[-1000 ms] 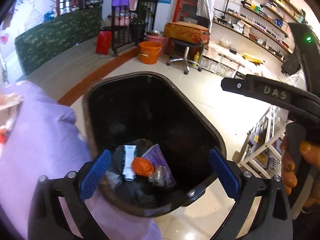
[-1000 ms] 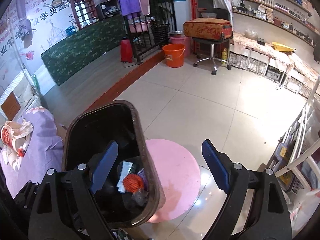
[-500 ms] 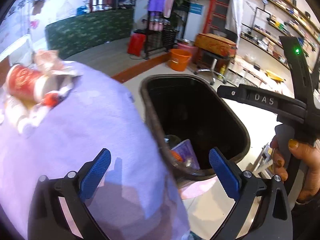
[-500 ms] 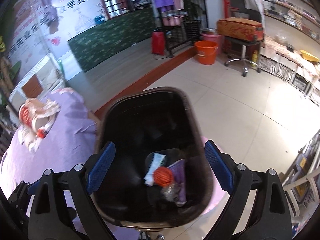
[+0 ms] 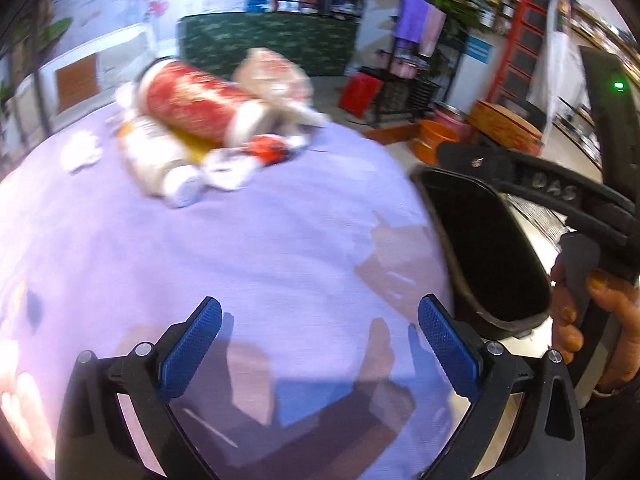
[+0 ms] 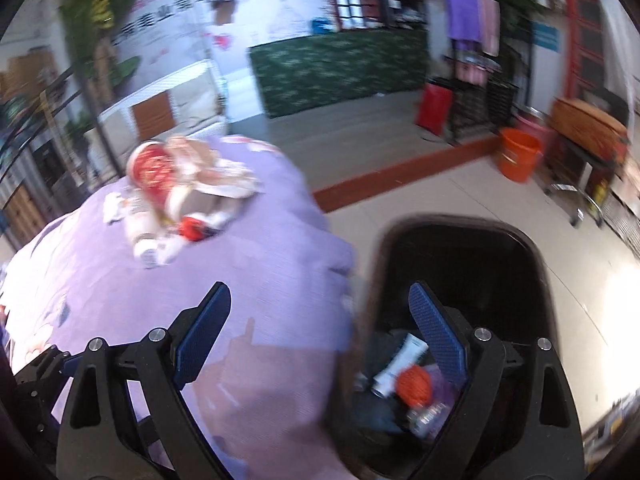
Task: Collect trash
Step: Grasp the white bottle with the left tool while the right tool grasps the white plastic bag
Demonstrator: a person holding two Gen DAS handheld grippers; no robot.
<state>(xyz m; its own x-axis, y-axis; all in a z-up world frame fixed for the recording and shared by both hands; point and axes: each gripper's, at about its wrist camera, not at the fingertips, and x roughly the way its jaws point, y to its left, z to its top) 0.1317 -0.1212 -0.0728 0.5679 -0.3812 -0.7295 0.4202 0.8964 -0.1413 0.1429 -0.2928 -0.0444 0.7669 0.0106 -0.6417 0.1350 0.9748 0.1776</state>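
Note:
A pile of trash lies at the far side of the purple-covered table (image 5: 240, 248): a red and white paper cup (image 5: 200, 106) on its side, a white bottle (image 5: 160, 164), crumpled wrappers (image 5: 272, 72) and a small red piece (image 5: 268, 148). The pile also shows in the right wrist view (image 6: 172, 196). A black bin (image 6: 460, 276) stands right of the table and holds a white tube (image 6: 400, 364), an orange ball (image 6: 414, 386) and other scraps. My left gripper (image 5: 318, 344) is open and empty over the table. My right gripper (image 6: 320, 332) is open and empty above the table edge and bin.
The right gripper's body and the hand holding it (image 5: 576, 248) show beside the bin (image 5: 492, 256) in the left wrist view. On the tiled floor beyond stand an orange bucket (image 6: 518, 158), a stool with a suitcase (image 6: 584, 132), a black rack (image 6: 476, 80) and a green counter (image 6: 340, 68).
Both grippers swung left, away from over the bin toward the table. The trash pile is now nearer and more central. Both stay open and empty.

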